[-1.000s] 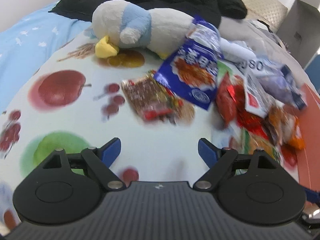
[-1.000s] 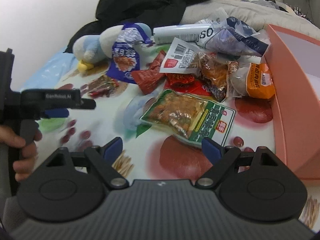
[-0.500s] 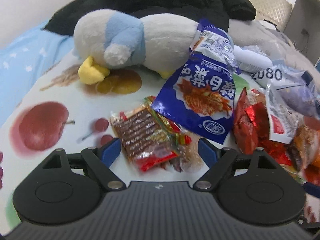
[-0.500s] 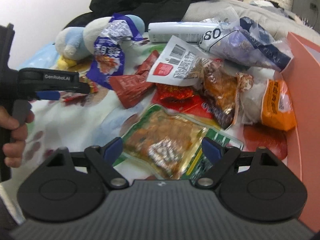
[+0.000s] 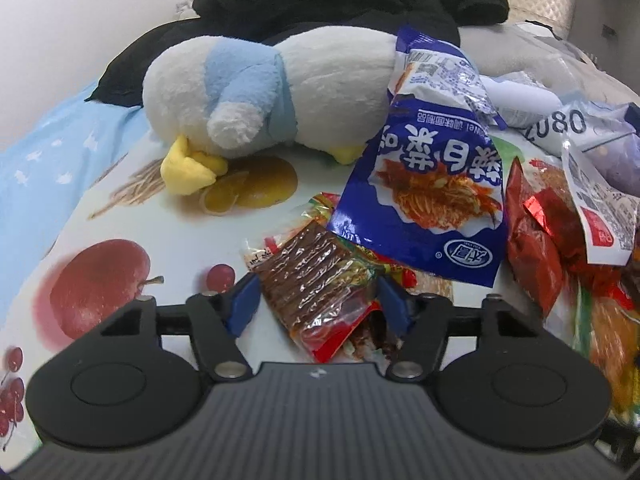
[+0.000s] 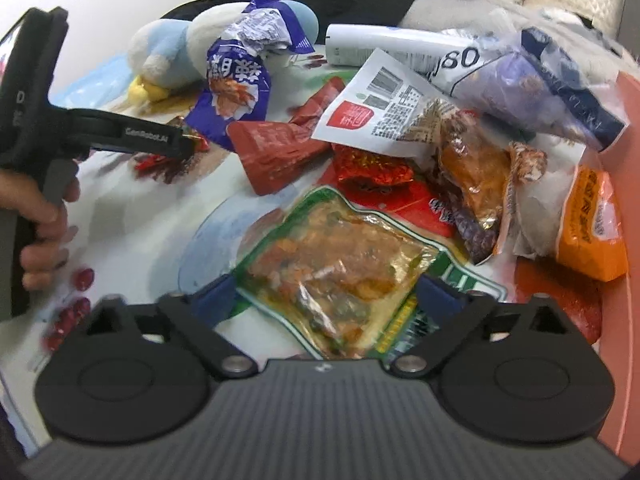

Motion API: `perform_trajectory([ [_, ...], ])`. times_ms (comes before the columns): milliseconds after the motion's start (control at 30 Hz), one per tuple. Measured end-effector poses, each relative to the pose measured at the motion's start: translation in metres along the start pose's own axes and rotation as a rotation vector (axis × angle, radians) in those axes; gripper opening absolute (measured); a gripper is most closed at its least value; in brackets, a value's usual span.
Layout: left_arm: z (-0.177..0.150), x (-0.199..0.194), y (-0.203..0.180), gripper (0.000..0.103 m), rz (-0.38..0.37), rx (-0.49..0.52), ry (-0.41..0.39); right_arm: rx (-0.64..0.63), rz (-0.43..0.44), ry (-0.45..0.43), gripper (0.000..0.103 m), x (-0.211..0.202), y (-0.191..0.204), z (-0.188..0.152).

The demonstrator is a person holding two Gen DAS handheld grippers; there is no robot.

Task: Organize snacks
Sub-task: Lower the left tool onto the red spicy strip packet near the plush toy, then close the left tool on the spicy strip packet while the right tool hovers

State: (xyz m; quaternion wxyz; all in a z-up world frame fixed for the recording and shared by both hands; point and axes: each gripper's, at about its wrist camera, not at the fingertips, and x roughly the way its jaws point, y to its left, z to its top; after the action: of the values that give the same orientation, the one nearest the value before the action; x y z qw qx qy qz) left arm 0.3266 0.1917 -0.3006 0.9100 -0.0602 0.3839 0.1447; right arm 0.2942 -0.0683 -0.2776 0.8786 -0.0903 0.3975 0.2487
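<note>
1. The left gripper has just been closing around the brown packet. Its blue pads sit at the packet's two sides, seemingly touching the wrapper, though a firm hold cannot be confirmed. The packet lies on the fruit-print cloth, its far end tucked under the blue bag.
2. The right gripper has also been closing, astride the green packet. Its pads stand just beside the packet's edges and look short of pressing, so it counts as open.
3. Risk on the left: the brown packet's slick wrapper may buckle or slip if it is pinched only at its near end. Lifting it could also drag the blue bag, which leans on the plush toy.
4. Risk on the right: the green packet is wide and flat, so the pads may skate over its sealed rim or crumple it rather than grip.
5. Further back, a red pouch and other loose snacks crowd the cloth toward its right edge, beside the orange bin. A careless lift could snag them.
</note>
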Motion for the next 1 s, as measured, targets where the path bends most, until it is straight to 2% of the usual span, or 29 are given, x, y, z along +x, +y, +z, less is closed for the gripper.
perform_trajectory([
  [33, 0.0, -0.001, 0.001, 0.066, -0.005, 0.0, 0.001, -0.008, -0.002, -0.011, 0.07, -0.002, 0.001, 0.0],
  [67, 0.0, -0.002, 0.002, 0.066, -0.013, -0.002, 0.002, -0.007, 0.002, -0.012, 0.069, -0.003, 0.002, 0.0],
  [133, -0.001, -0.006, 0.005, 0.064, -0.031, -0.007, 0.004, -0.018, -0.003, -0.011, 0.056, -0.005, 0.006, 0.002],
  [267, -0.007, -0.017, 0.006, 0.063, -0.062, -0.01, 0.012, -0.038, -0.01, -0.018, 0.037, -0.012, 0.015, 0.002],
  [367, -0.015, -0.028, 0.005, 0.063, -0.088, -0.016, 0.021, -0.051, -0.006, -0.03, 0.016, -0.021, 0.021, 0.0],
  [400, -0.018, -0.033, 0.004, 0.063, -0.095, -0.018, 0.024, -0.059, -0.008, -0.029, 0.004, -0.023, 0.023, -0.001],
  [600, -0.035, -0.062, 0.0, 0.063, -0.149, -0.041, 0.052, -0.065, -0.021, -0.016, 0.003, -0.04, 0.031, -0.012],
  [900, -0.075, -0.112, -0.016, 0.062, -0.212, 0.027, 0.08, -0.041, -0.046, -0.019, 0.003, -0.089, 0.039, -0.044],
  [1000, -0.088, -0.129, -0.018, 0.062, -0.211, 0.049, 0.08, -0.038, -0.047, -0.023, 0.003, -0.104, 0.042, -0.056],
])
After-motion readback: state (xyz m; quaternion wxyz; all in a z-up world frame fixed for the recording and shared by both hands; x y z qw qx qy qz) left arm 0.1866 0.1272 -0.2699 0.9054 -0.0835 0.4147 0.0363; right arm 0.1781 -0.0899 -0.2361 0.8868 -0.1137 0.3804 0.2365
